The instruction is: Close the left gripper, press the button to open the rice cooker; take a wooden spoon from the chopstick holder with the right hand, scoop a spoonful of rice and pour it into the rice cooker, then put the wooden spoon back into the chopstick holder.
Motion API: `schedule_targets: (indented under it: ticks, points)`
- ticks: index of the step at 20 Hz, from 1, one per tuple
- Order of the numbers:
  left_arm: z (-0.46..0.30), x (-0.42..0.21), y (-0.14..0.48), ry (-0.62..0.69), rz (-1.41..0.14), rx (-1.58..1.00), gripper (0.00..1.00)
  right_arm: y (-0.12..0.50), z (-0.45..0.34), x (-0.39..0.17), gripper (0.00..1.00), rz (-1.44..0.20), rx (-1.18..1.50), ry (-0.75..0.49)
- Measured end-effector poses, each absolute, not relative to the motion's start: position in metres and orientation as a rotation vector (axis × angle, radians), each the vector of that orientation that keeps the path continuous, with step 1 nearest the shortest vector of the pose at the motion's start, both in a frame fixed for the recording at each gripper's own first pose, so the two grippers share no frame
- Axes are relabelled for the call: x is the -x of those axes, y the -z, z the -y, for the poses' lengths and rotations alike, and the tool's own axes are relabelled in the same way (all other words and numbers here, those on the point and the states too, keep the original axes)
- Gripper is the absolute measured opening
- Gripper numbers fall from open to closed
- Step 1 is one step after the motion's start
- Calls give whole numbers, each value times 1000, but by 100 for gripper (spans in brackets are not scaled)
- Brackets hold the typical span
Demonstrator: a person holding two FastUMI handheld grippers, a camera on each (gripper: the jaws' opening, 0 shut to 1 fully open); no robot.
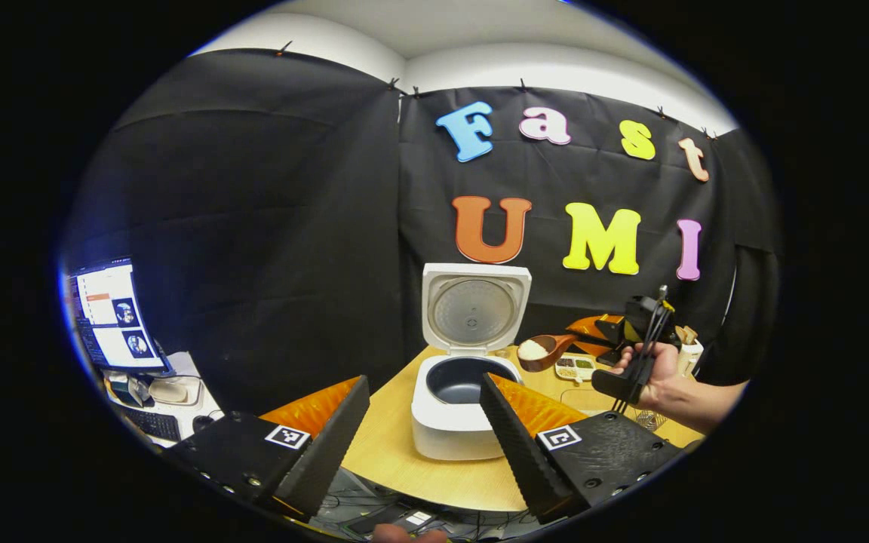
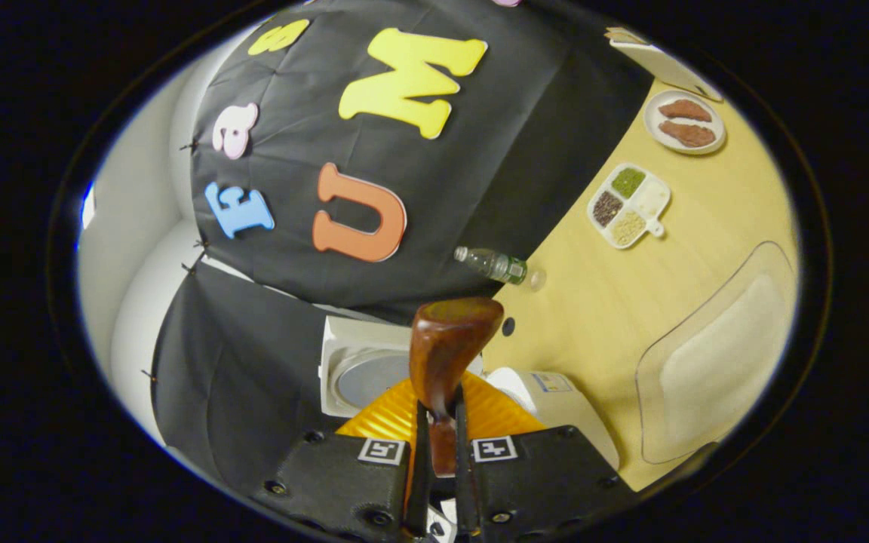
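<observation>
The white rice cooker stands on the round wooden table with its lid up and its dark inner pot bare. My left gripper is open wide in front of the cooker, holding nothing. A hand holds my right gripper, shut on the handle of the wooden spoon. The spoon's bowl carries white rice and hovers level, just right of the lid. In the right gripper view the spoon sticks out from my right gripper above the cooker.
A divided dish of grains, a plate with brown pieces, a water bottle and a clear tray sit on the table. A white holder stands at the far right. A monitor and keyboard are off the table, left.
</observation>
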State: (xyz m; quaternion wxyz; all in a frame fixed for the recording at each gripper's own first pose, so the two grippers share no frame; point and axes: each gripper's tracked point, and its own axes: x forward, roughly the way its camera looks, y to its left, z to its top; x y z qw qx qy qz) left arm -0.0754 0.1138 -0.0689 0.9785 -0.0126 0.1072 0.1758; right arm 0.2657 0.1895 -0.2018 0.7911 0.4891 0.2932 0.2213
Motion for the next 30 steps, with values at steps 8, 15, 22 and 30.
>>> schedule_targets:
  ticks: [8, 15, 22, 30]
  points:
    - [-150, 121, 73, -529, -223, 64, 94, 244, -261, -277, 19, -683, -728, -503]
    - [-165, 145, 72, -618, -208, 110, 94, 255, -283, -272, 19, -681, -495, -533]
    - [-164, 150, 71, -638, -196, 125, 94, 247, -290, -267, 19, -624, -325, -573]
    - [-157, 147, 68, -610, -190, 115, 94, 226, -293, -259, 19, -496, -77, -604]
